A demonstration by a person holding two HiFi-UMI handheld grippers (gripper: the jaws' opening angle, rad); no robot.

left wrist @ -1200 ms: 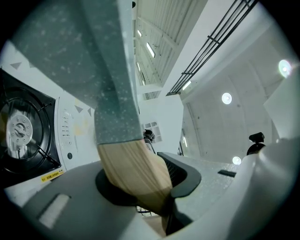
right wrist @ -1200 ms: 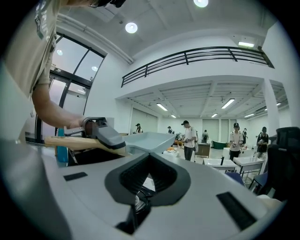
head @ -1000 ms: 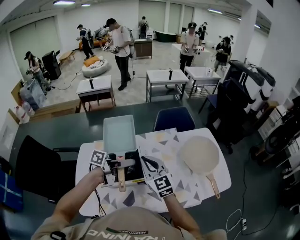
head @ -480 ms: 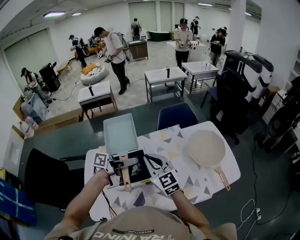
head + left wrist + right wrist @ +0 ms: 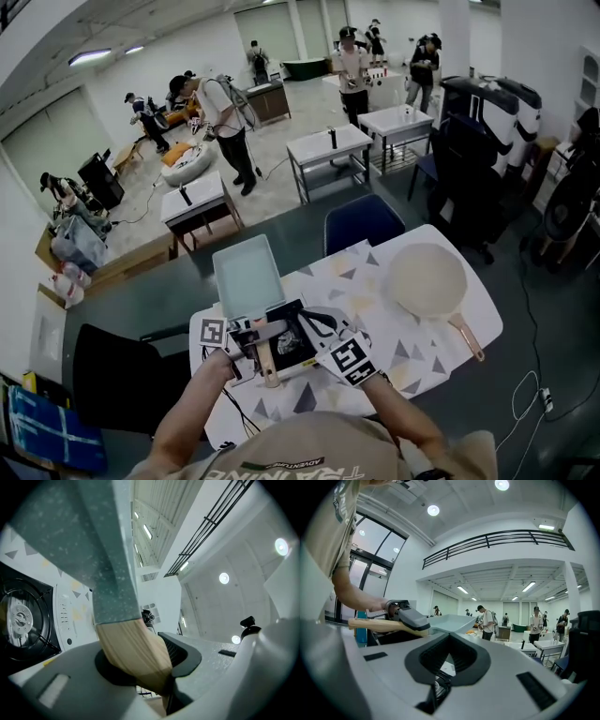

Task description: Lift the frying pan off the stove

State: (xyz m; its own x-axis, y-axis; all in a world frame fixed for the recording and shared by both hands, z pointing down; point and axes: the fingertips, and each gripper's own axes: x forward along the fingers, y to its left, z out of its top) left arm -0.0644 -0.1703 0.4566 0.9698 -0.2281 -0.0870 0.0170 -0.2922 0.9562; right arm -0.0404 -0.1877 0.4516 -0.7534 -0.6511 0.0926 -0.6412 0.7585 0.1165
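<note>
Left tongs (image 5: 251,337): clenched on the wooden handle (image 5: 267,366) of the frying pan (image 5: 246,275), pointing level.
Right tongs (image 5: 305,328): released, nothing between the jaws, just right of the handle.
Frying pan: square, grey-green, held clear above the stove (image 5: 294,345), body beyond the stove's far edge.
Stove: black portable burner on the bench (image 5: 412,354).
Bench, right end: round cream pan (image 5: 427,279), well apart from the stove.

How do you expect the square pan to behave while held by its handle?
Probably nose-heavy: the square pan juts far beyond the left gripper. Its smooth wooden handle might twist in the grip. It looks rigid.
</note>
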